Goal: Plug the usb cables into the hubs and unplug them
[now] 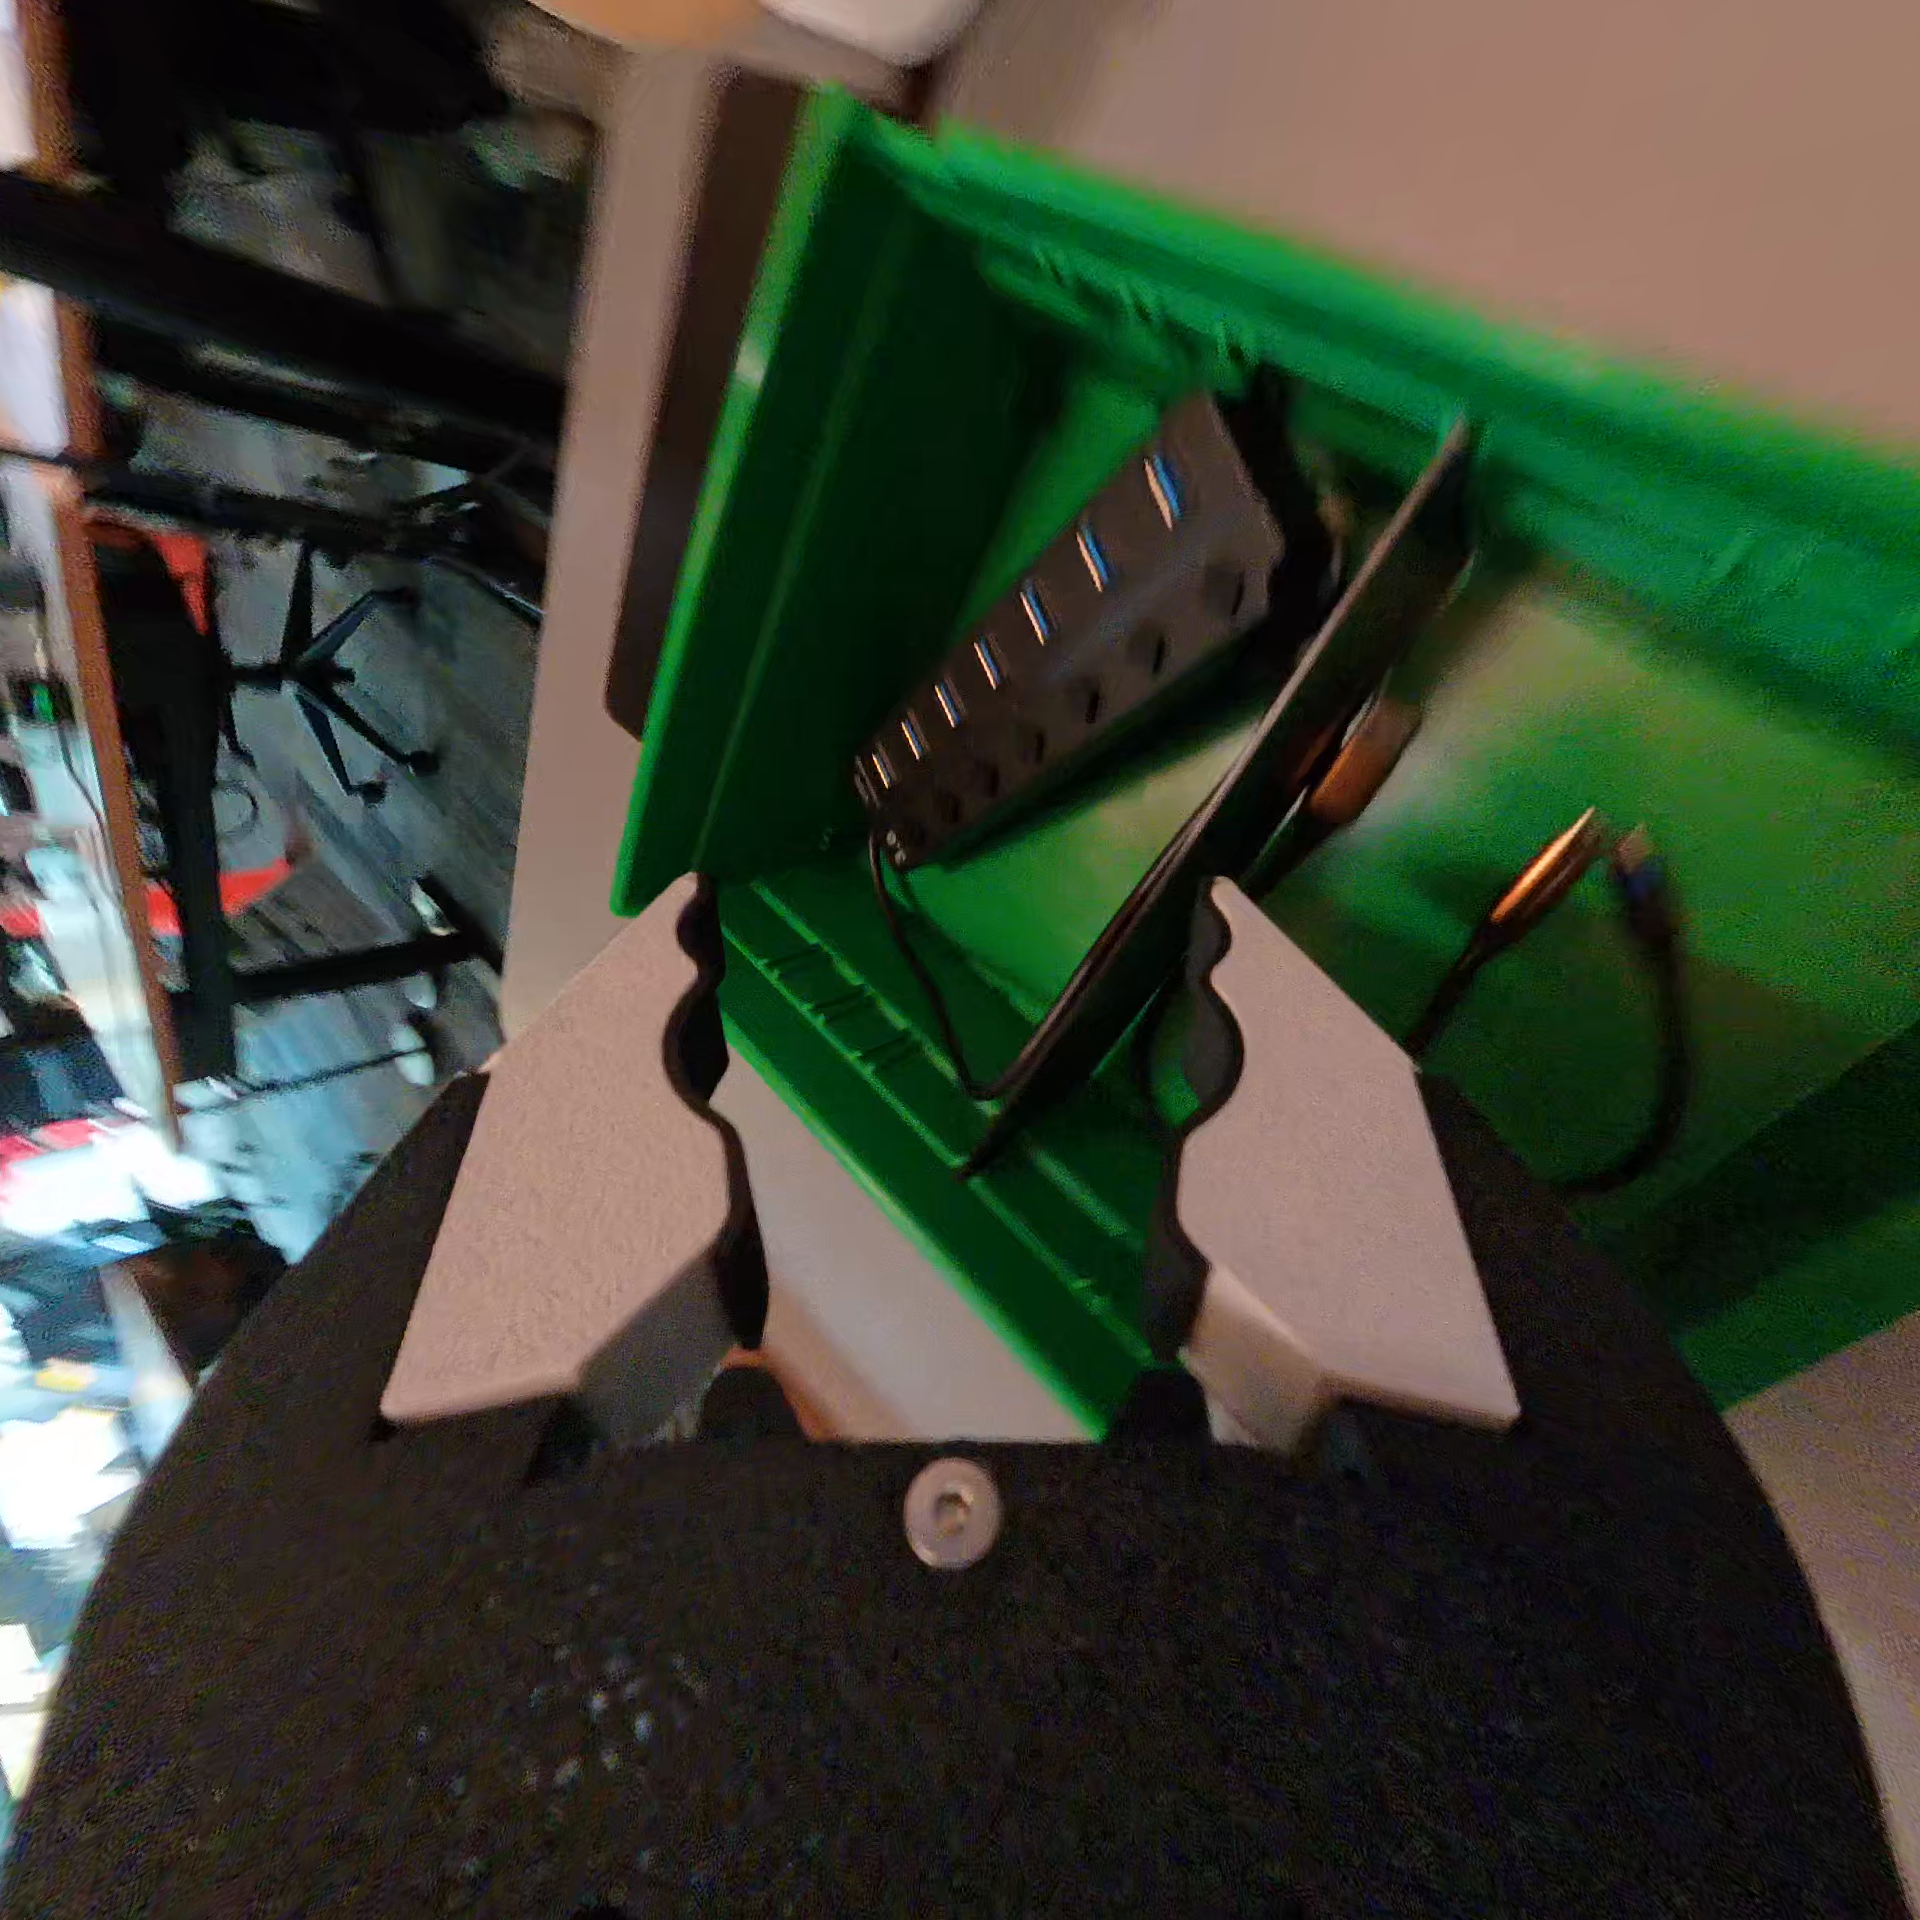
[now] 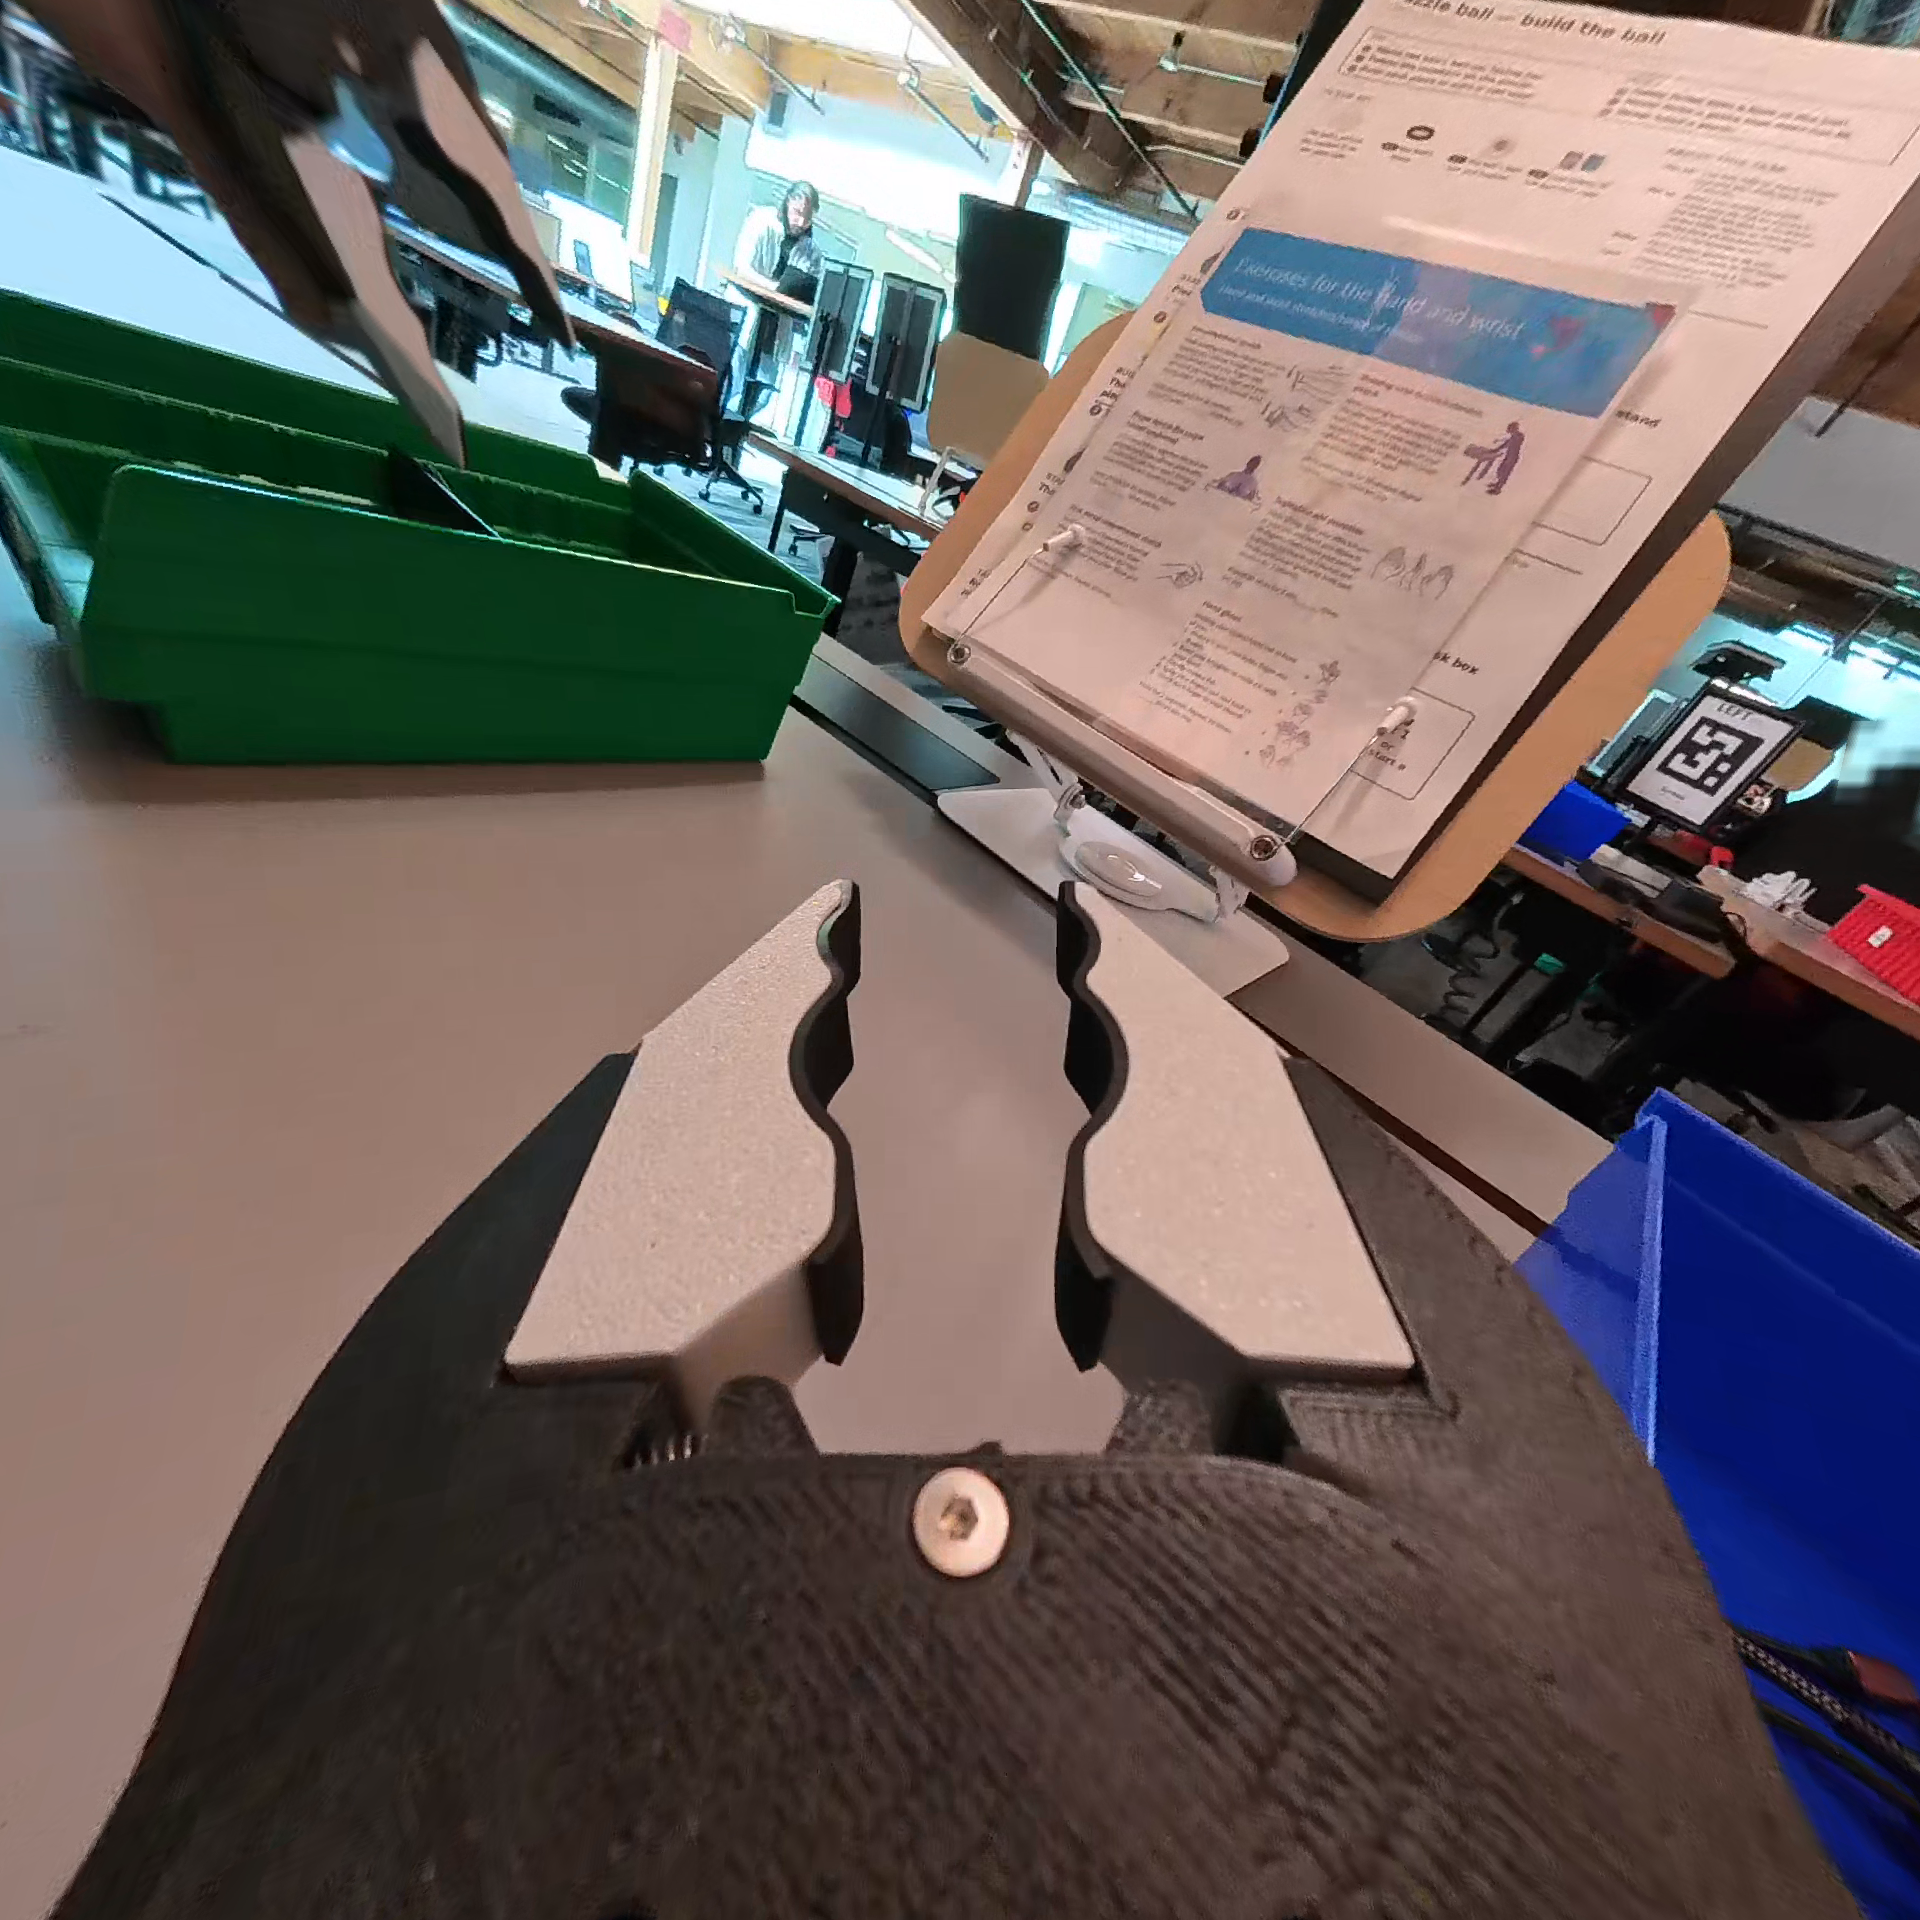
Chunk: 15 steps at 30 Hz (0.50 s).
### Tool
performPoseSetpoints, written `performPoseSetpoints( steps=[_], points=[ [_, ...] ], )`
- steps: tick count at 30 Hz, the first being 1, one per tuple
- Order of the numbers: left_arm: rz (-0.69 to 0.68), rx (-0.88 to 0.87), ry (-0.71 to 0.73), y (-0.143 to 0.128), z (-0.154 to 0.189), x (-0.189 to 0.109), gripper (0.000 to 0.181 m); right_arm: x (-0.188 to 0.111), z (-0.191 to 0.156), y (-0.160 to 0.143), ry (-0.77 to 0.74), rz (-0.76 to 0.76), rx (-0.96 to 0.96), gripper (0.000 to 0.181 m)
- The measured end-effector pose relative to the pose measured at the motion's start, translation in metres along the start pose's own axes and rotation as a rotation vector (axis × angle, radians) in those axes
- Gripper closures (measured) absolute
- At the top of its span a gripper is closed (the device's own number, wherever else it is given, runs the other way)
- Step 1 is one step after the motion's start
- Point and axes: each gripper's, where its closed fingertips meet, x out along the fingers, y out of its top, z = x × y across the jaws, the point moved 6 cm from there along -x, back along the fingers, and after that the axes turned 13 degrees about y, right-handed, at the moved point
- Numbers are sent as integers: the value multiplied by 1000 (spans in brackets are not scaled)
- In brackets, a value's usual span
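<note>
A: From the left wrist, what is there?

B: The left gripper (image 1: 956, 914) hangs over the near corner of the green bin (image 1: 790, 540); its jaws stand wide apart and hold nothing; inside lies a black USB hub (image 1: 1070, 644) with a row of blue ports, all empty as far as the blur allows; a black flat panel (image 1: 1247, 790) leans across the bin beside it, touching or nearly touching the right finger; farther right a short black cable (image 1: 1652, 997) with a metal plug lies loose on the bin floor.

A: And the right wrist?

B: The right gripper (image 2: 956, 914) sits low over the grey table (image 2: 312, 987), jaws parted, empty; the bin shows well off to its left with the left gripper above it; a document stand (image 2: 1351, 499) is ahead, a blue bin (image 2: 1766, 1351) at the right edge.

A: So which step?

B: I judge it the start; nothing is plugged yet; the next move calls for the left jaws to reach past the panel and close on the cable's plug, or steady the hub, before lining plug to port.
</note>
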Motion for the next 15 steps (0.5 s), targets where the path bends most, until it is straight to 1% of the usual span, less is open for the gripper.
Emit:
performPoseSetpoints(
  steps=[2,3,4,6,8,10,11,13,15],
  points=[
    [-43,259,-29,-7,1,26,88,0,1,-3,10,-10,20,145],
    [-40,356,-59,-8,3,37,80,-1,2,-4,7,-16,29,145],
    [-41,406,-95,-6,5,46,75,-2,4,-6,7,-21,35,145],
    [-89,447,-160,0,7,62,60,-3,5,-8,6,-28,45,145],
    [-137,470,-227,4,4,72,47,-3,6,-10,8,-33,58,145],
    [-183,423,-306,9,-1,74,47,-3,6,-12,6,-47,58,145],
    [-186,415,-329,12,-4,73,50,-3,6,-14,5,-56,54,145],
    [-162,416,-373,18,-7,68,62,-4,6,-15,5,-69,54,145],
    [-125,433,-374,25,-10,64,62,-5,7,-15,2,-57,60,146]
  ],
)
